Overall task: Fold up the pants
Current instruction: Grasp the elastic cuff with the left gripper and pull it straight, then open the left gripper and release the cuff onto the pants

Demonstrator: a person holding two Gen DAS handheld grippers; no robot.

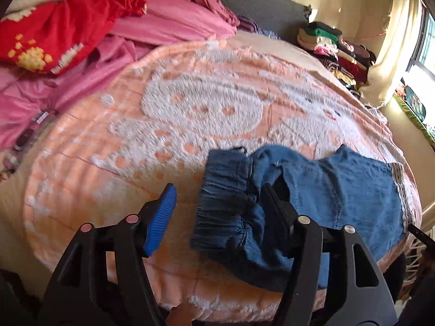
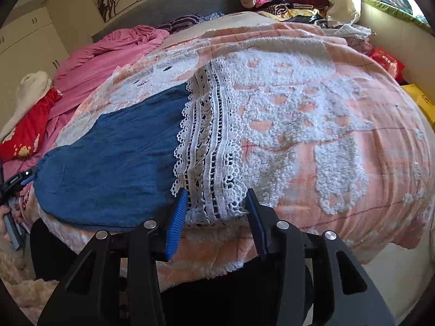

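Pants of soft blue denim-like cloth with a white lace hem [image 1: 339, 190] lie near the front edge of a bed, spread flat over a peach fleece blanket with a raised white pattern [image 1: 190, 114].

Nearest in the left wrist view, the left gripper [image 1: 220, 212] stands with its jaws well apart. The gathered elastic waistband [image 1: 231, 190] lies between them. The blue ribbed pad on one side [image 1: 160, 217] is clear of the cloth; the black finger on the other side sits against a fold, but no pinch is visible. Nothing is held.

In the right wrist view, the right gripper [image 2: 217, 212] straddles the near corner of the white lace trim [image 2: 209, 146], jaws at a moderate gap. The pads flank the lace without visibly pressing it; no grip is evident.

Handling judgement: the garment appears light, limp and thin. It should drape and sag when lifted, not hold shape. The lace is openwork and could snag or stretch on the ribbed pads. The elastic waistband is thicker and bunched, offering the firmer hold. Recommended holds are the waistband edge at one end and the solid blue cloth just inside the lace at the other.

Farther off lie a crumpled pink sheet [image 1: 174, 24], a red printed cloth [image 1: 54, 43] and a stack of folded clothes [image 1: 337, 51].
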